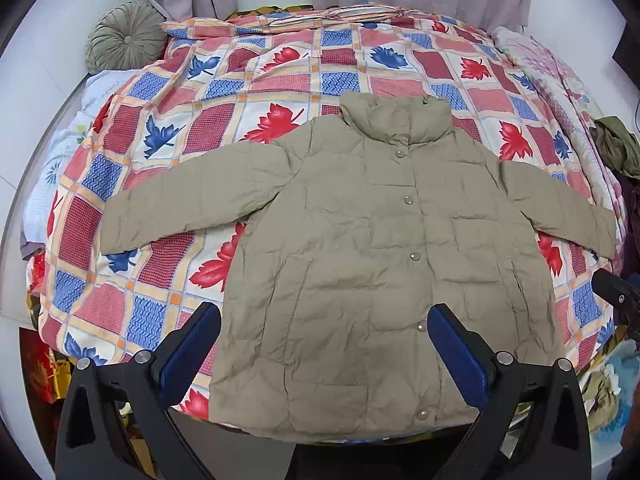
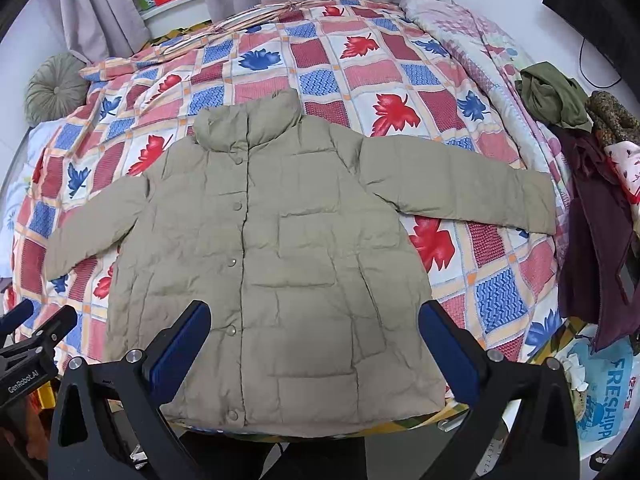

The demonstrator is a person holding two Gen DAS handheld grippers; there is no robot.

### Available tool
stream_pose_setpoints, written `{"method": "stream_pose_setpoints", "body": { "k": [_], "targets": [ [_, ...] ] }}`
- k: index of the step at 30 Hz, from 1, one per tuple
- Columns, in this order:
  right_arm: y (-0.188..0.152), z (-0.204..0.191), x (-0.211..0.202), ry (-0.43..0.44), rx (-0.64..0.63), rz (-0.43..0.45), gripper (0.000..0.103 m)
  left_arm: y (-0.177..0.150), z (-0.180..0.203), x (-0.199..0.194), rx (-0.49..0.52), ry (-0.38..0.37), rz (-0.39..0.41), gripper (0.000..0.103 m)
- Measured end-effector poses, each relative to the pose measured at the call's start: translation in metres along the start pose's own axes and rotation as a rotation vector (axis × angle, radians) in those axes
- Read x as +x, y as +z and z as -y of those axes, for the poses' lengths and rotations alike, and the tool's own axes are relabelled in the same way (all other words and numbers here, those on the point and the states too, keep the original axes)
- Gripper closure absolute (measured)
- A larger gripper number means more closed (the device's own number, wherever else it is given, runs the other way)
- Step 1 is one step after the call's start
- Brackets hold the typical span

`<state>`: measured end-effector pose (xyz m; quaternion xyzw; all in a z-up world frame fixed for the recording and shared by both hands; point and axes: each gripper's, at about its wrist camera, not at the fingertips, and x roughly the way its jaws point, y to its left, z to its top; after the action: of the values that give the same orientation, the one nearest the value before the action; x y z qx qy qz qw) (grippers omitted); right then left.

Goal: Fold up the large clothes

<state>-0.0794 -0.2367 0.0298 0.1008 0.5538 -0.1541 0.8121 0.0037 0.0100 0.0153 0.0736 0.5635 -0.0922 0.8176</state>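
A khaki padded jacket lies flat and buttoned on the bed, front up, collar away from me, both sleeves spread out to the sides. My left gripper hovers open above the jacket's lower hem, its blue-padded fingers straddling the left half of the hem. My right gripper is open too, held over the lower right part of the jacket with nothing between its fingers. Each gripper's edge shows at the side of the other's view.
The bed carries a patchwork quilt with red and blue leaves. A round green cushion sits at the far left corner. A heap of other clothes lies along the bed's right edge. A printed bag is at the lower right.
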Motion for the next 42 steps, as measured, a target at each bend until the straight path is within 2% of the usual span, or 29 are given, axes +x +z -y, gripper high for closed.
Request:
{"method": "stream_pose_setpoints", "body": {
  "k": [42],
  "targets": [
    [-0.0020, -0.0072, -0.0049, 0.001, -0.004, 0.010, 0.000, 0.0025, 0.0002, -0.0022, -0.002, -0.001, 0.005, 0.000]
  ]
}}
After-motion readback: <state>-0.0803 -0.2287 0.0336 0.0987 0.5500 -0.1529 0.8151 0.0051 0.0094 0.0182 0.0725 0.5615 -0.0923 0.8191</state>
